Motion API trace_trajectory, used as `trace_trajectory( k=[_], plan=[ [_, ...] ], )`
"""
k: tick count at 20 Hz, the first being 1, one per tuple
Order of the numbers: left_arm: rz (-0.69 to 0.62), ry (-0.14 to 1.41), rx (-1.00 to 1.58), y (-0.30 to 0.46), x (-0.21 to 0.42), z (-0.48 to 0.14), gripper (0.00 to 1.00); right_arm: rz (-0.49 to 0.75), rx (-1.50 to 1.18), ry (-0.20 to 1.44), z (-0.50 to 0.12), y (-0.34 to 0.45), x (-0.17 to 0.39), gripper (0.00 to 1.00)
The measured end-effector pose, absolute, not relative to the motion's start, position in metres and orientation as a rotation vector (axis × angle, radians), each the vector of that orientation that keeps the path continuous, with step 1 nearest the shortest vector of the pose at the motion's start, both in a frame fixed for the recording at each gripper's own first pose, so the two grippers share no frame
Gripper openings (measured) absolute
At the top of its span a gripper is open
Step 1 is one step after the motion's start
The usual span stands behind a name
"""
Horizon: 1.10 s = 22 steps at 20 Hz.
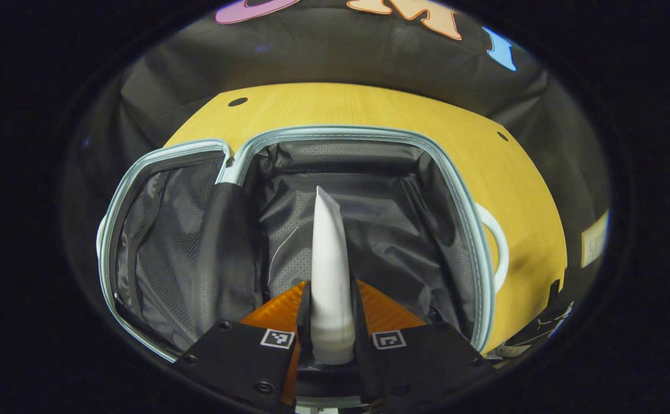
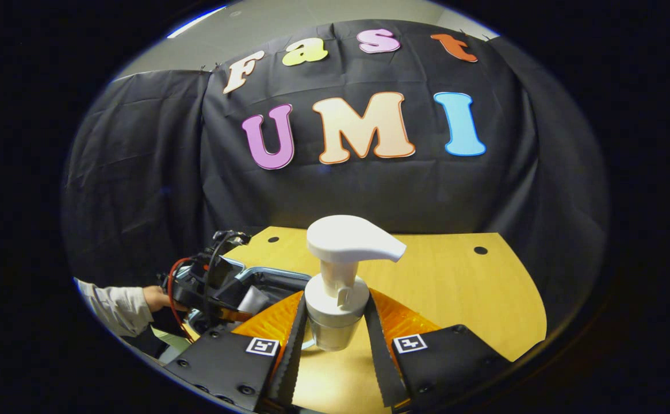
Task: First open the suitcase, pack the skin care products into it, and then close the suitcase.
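Note:
The suitcase (image 1: 461, 190) lies open on the wooden table, its dark lined main compartment in the middle of the left gripper view and its mesh-lined lid to the left. My left gripper (image 1: 331, 290) hangs over that compartment, shut on a white squeeze tube (image 1: 329, 253) that points away from the camera. In the right gripper view my right gripper (image 2: 335, 313) is shut on the collar of a white pump bottle (image 2: 337, 270), held upright above the table. The left gripper (image 2: 211, 287) and the hand holding it appear at the lower left there, over the suitcase (image 2: 271, 277).
The yellow wooden table (image 1: 369, 106) carries the suitcase and has bare surface behind and to the right of it. A white suitcase handle (image 1: 498, 244) sticks out on the right side. Black cloth walls (image 2: 139, 172) close the booth behind the table.

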<state>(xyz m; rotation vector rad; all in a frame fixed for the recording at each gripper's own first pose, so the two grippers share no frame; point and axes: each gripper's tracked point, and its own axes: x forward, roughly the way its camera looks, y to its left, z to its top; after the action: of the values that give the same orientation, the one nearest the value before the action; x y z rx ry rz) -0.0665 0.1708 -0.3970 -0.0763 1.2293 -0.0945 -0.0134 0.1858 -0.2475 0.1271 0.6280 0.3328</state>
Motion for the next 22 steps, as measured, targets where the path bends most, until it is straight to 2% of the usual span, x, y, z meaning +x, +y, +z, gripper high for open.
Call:
trace_trajectory(
  k=[1,2,5,9,13,14,17,18,19,22],
  plan=[
    [-0.105,1.206,-0.088,0.171,-0.062,-0.397,0.37,0.351,0.136,0.64,-0.249,0.198,-0.011,0.58],
    [-0.122,1.184,-0.117,0.166,-0.059,-0.392,0.48,0.369,0.146,0.655,-0.251,0.21,-0.009,0.58],
    [-0.126,1.009,-0.166,0.17,-0.034,-0.354,0.91,0.423,0.169,0.716,-0.269,0.251,-0.009,0.57],
    [-0.107,0.811,-0.229,0.203,-0.017,-0.275,0.9,0.516,0.225,0.853,-0.313,0.314,-0.023,0.58],
    [-0.004,0.746,-0.203,0.288,-0.03,-0.242,0.9,0.527,0.234,1.023,-0.375,0.36,-0.042,0.58],
    [0.028,0.738,-0.201,0.308,-0.036,-0.238,0.91,0.522,0.223,1.056,-0.387,0.369,-0.046,0.55],
    [0.118,0.733,-0.197,0.368,-0.06,-0.235,0.91,0.504,0.222,1.139,-0.412,0.392,-0.049,0.55],
    [0.149,0.742,-0.2,0.386,-0.069,-0.241,0.91,0.482,0.228,1.142,-0.417,0.399,-0.045,0.58],
    [0.182,0.757,-0.21,0.403,-0.077,-0.246,0.91,0.458,0.218,1.14,-0.421,0.401,-0.037,0.55],
    [0.262,0.785,-0.246,0.445,-0.097,-0.263,0.91,0.393,0.187,1.149,-0.438,0.403,-0.023,0.58]
  ],
)
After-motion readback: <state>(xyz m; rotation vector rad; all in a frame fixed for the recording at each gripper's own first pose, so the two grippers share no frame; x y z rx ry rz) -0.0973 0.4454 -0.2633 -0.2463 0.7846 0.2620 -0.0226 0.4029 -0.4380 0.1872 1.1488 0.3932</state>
